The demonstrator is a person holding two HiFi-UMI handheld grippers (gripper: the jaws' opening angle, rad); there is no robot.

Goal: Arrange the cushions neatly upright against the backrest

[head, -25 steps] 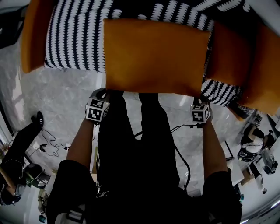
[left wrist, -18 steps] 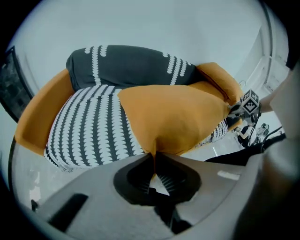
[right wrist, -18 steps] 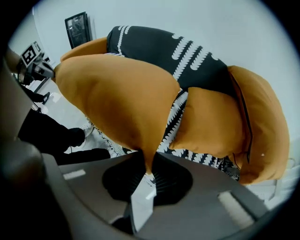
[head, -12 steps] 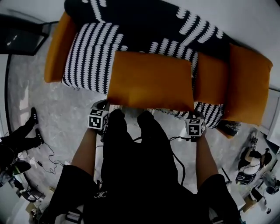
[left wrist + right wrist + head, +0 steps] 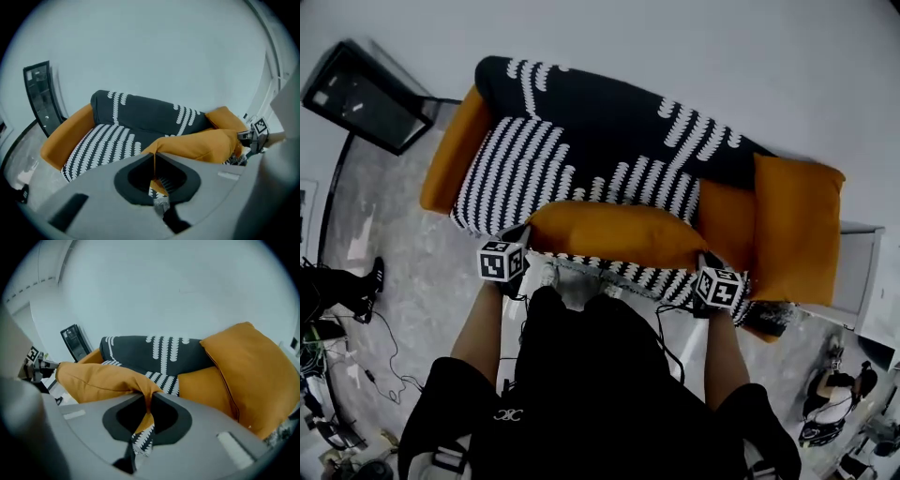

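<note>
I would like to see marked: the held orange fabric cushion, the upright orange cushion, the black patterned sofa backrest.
held orange fabric cushion (image 5: 614,234), head view, top face middle
upright orange cushion (image 5: 797,230), head view, front face
black patterned sofa backrest (image 5: 609,117), head view, top middle

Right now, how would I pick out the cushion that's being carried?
Find the black-and-white sofa with orange armrests by the pale wall. Over its front edge hangs an orange cushion, pinched at its ends by the left tongs and the right tongs. The other orange cushion stands at the sofa's right end; this one alone is held up in the air.
</note>
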